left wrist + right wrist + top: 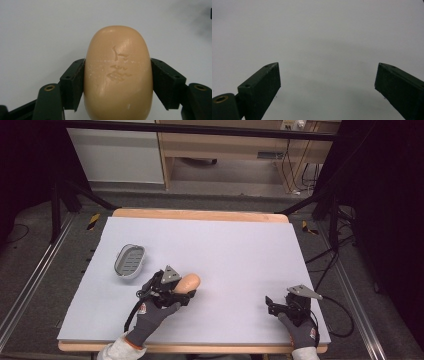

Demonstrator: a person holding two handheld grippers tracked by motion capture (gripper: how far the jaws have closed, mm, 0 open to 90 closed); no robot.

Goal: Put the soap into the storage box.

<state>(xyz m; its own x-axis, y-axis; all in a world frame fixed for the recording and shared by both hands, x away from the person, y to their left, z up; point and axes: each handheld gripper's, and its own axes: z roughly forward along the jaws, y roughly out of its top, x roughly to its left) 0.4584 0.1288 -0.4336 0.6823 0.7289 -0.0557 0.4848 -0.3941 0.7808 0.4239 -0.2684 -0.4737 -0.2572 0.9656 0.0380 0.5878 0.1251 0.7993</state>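
Left of centre in the high view, the left gripper clasps a tan oval soap bar right of a grey slotted soap dish; the right gripper rests lower right. Centre of the left gripper view, both jaws press the soap bar. Across the right gripper view, the right gripper has jaws spread wide over the pale table.

**Soap bar clamped between two black jaws**

The left gripper has a tan oval bar of soap pinched across its width, one black jaw pressed against each side. A stamped mark sits on the bar's upper face, with pale flecks around it. Behind it lies a plain white tabletop.
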